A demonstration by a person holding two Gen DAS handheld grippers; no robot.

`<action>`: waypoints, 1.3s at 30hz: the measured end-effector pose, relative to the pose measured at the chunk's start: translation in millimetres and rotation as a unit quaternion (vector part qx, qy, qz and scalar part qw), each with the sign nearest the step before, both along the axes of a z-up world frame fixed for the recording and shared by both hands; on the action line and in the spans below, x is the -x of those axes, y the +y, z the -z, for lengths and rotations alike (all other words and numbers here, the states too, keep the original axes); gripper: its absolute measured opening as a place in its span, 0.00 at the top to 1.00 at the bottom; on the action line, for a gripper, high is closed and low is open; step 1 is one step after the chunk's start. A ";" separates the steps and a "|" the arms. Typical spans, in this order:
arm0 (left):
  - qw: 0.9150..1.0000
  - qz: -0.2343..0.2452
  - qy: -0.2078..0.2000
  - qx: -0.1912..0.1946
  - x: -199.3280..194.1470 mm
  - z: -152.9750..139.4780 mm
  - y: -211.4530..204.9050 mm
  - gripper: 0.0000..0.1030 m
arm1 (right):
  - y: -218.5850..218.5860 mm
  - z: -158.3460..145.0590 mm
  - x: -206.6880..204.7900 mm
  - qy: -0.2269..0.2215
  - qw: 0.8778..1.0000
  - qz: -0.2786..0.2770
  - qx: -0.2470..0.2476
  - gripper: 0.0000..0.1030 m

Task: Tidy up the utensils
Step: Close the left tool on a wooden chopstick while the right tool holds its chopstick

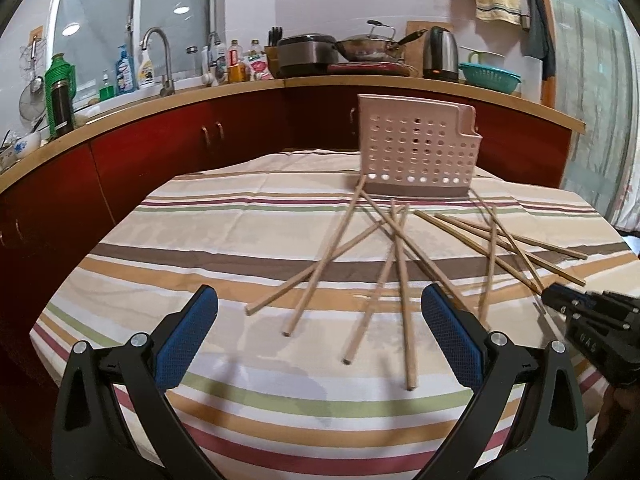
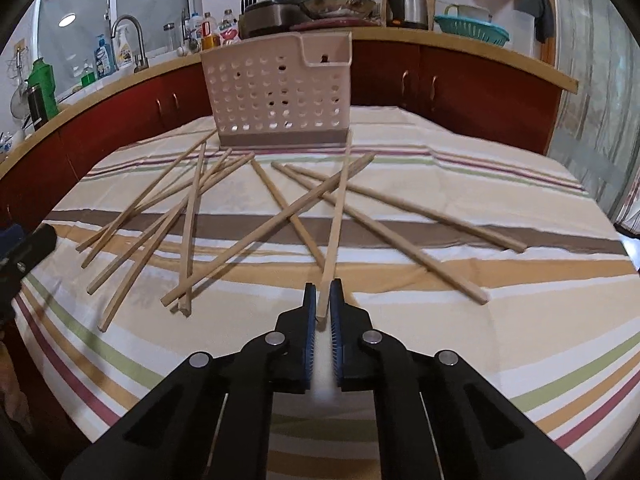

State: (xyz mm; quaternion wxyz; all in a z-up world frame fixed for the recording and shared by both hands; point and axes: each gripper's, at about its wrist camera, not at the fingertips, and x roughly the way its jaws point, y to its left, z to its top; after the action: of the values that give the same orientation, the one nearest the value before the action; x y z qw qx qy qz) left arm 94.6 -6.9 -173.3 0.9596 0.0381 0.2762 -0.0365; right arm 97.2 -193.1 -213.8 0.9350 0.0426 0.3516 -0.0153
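Both tools are built alike: the left two-finger gripper (image 1: 319, 306) has matte black plastic arms with triangular cut-outs, round silver pivot bolts at the joints, and blue pads (image 1: 188, 336) with a fine knurled texture lining the inner faces. The right two-finger gripper (image 2: 323, 294) shows the same black linkage, four silver bolts and blue ribbed pads (image 2: 309, 320). Small white lettering marks its black side.
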 end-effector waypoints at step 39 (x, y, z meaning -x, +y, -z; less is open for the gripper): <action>0.996 0.074 0.058 -0.002 6.7 56.9 -49.1 0.80 | -54.7 0.3 29.6 -0.028 0.997 0.013 -0.071 0.93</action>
State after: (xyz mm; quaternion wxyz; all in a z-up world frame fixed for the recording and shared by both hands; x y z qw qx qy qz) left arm 87.9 -56.1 -230.2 0.9365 0.0584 0.3281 -0.1089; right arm 67.6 -247.9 -214.1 0.9387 0.1144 0.3252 -0.0015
